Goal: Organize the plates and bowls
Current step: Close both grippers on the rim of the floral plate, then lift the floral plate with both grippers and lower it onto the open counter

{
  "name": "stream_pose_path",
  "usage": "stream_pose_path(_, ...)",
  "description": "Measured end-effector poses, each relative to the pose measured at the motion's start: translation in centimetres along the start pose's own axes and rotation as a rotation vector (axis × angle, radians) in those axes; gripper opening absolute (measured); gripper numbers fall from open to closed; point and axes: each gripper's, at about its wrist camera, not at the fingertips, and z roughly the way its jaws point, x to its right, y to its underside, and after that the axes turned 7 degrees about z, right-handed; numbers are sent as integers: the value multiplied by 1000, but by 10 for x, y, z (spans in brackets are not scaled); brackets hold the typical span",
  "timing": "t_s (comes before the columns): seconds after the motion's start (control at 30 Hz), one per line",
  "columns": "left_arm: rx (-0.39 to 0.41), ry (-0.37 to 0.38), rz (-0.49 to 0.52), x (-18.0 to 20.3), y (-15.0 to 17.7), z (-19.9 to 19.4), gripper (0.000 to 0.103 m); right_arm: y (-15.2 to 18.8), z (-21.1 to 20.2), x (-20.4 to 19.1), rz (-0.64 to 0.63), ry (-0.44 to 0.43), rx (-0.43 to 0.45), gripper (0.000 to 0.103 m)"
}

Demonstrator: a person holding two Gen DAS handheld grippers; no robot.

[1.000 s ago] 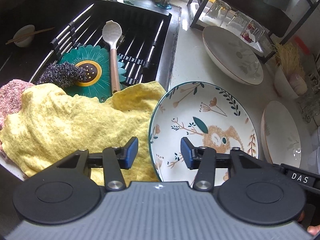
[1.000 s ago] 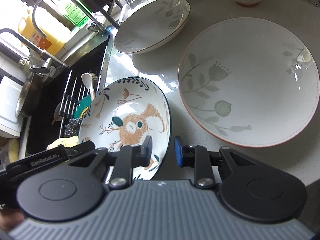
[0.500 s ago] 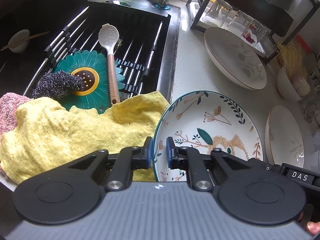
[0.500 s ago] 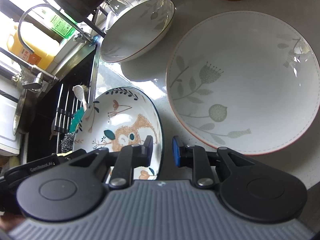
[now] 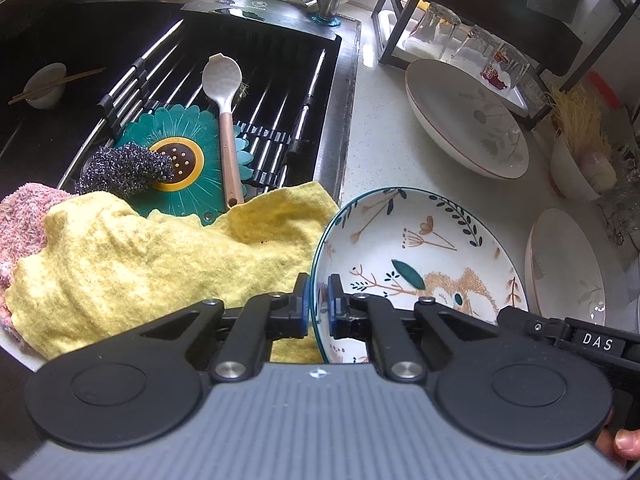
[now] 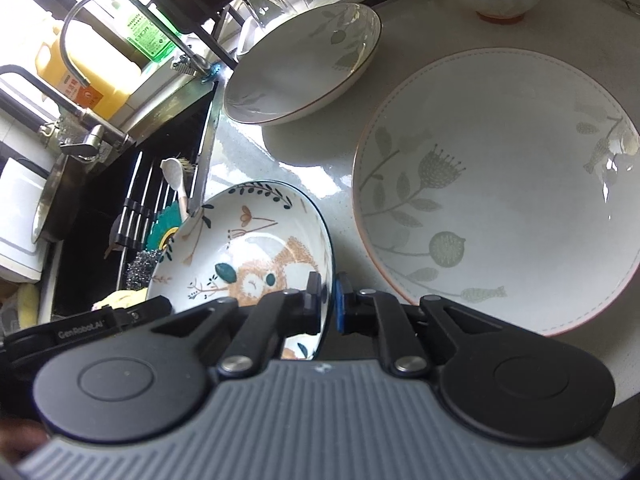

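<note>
Both grippers clench one plate (image 5: 416,256): left gripper (image 5: 318,300) on its left rim; right gripper (image 6: 329,300) opposite. It seems tilted, perhaps lifted.

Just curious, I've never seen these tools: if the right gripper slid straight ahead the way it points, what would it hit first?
The right gripper is already shut on the rim of the squirrel plate. Beyond that lies bare counter, then probably the pale leaf-patterned dish, though depth is hard to judge.
</note>
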Motion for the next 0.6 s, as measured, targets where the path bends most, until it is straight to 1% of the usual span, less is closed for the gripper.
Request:
stream_pose_path(0.23, 53, -5, -19, 7, -4, -24, 9, -7, -20, -4, -37, -47, 26, 10)
stream_pose_path(0.33, 67, 4, -30, 11, -7, -33, 9, -10, -29, -2, -39, -67, 37, 10)
stream_pose_path(0.47, 93, 16, -9, 22, -9, -44, 9, -13, -41, 0, -50, -82, 63, 10)
stream_pose_path(0.6, 98, 42, -16, 30, -11, -49, 9, -20, -53, 6, -54, -100, 94, 10)
